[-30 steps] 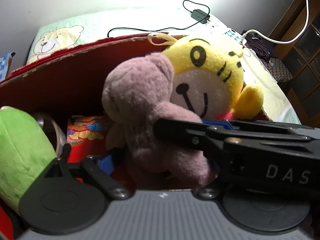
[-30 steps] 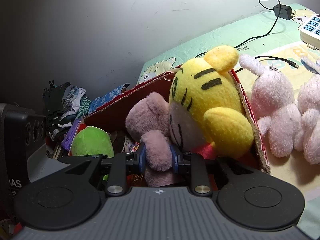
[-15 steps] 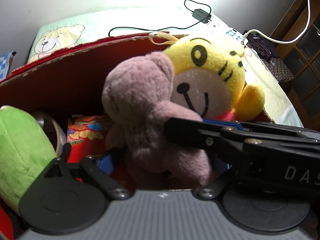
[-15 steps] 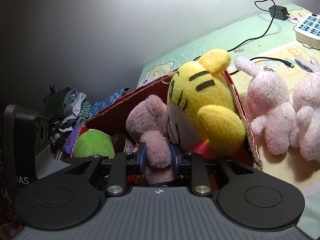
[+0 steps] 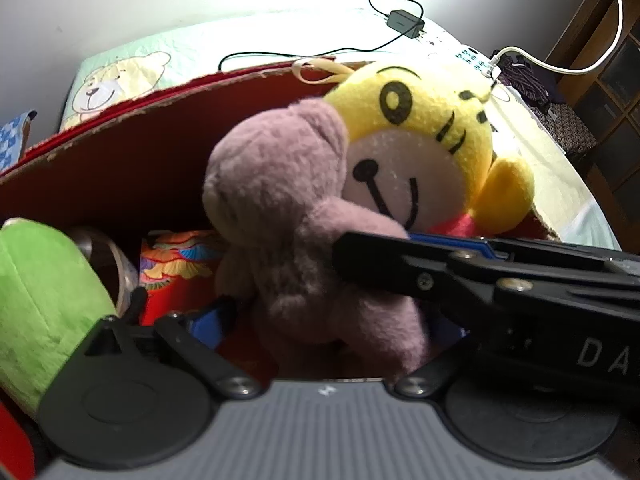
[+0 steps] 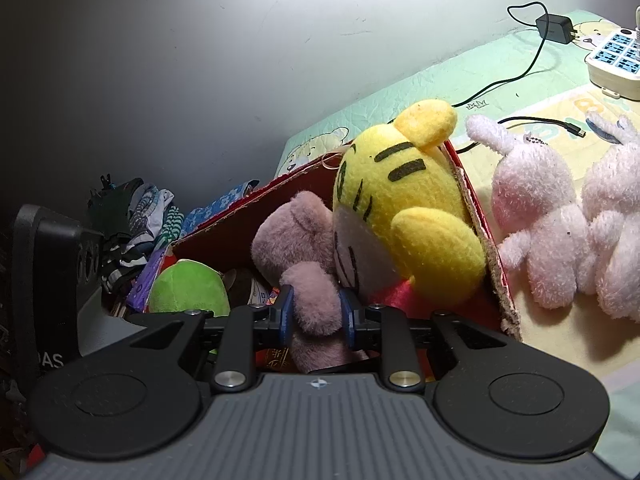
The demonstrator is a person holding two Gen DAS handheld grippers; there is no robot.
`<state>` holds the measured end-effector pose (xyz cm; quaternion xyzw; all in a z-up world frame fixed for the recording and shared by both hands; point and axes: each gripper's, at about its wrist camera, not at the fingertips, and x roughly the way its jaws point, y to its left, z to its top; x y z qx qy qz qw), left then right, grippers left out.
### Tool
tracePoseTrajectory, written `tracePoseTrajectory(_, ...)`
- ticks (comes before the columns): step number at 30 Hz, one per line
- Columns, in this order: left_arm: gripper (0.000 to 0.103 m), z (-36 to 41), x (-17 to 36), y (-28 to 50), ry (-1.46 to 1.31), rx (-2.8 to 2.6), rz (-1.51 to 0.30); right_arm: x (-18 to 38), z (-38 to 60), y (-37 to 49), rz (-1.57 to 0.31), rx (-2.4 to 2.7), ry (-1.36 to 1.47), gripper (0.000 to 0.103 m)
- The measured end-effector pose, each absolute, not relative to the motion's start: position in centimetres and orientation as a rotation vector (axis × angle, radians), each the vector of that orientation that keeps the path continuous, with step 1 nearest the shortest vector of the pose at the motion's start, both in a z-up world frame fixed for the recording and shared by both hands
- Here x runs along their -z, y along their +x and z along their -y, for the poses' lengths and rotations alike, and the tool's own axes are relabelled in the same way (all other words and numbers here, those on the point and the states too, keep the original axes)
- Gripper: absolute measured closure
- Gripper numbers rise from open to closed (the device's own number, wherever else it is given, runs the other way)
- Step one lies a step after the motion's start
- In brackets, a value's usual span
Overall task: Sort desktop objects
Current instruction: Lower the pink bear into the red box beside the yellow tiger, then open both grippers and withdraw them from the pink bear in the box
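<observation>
Bear-print bedspread (image 6: pixel 460 76) under everything, with a red cardboard box (image 5: pixel 120 168) on it. Mauve plush bear (image 6: pixel 288 236) sits inside, against the yellow tiger (image 6: pixel 400 200). Right gripper (image 6: pixel 316 314) is pinching its arm; soft, light, squashy, so I'd grab the torso. Left gripper (image 5: pixel 320 320) spread wide around the bear. Since a second ago, the right gripper's backed off slightly.

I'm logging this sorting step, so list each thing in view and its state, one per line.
Right gripper: shut on mauve bear's arm.
Left gripper: open around the bear.
Mauve bear: in red box, held.
Yellow tiger: in the box, leaning on its wall.
Pink rabbits: outside the box.
</observation>
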<state>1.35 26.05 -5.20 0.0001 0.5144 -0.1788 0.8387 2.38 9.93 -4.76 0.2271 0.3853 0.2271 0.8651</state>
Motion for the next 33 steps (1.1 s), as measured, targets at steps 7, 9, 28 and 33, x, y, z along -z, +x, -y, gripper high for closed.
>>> tracePoseTrajectory(7, 0.002, -25.8, 4.9, 1.5, 0.025, 0.340, -1.094, 4.5, -9.2, 2.1, -0.793, -0.485, 0.491, 0.079)
tracePoseTrajectory(9, 0.002, -25.6, 4.5, 1.2, 0.042, 0.319, -1.082, 4.4, -9.1, 2.1, -0.790, -0.484, 0.492, 0.079)
tracePoseTrajectory(28, 0.006, -28.1, 3.0, -1.4, -0.002, 0.243, -1.084, 4.0, -8.7, 1.3, -0.774, -0.466, 0.481, 0.079)
tracePoseTrajectory(33, 0.007, -28.5, 2.8, -1.8, -0.012, 0.214, -1.085, 3.9, -8.6, 1.1, -0.769, -0.464, 0.480, 0.079)
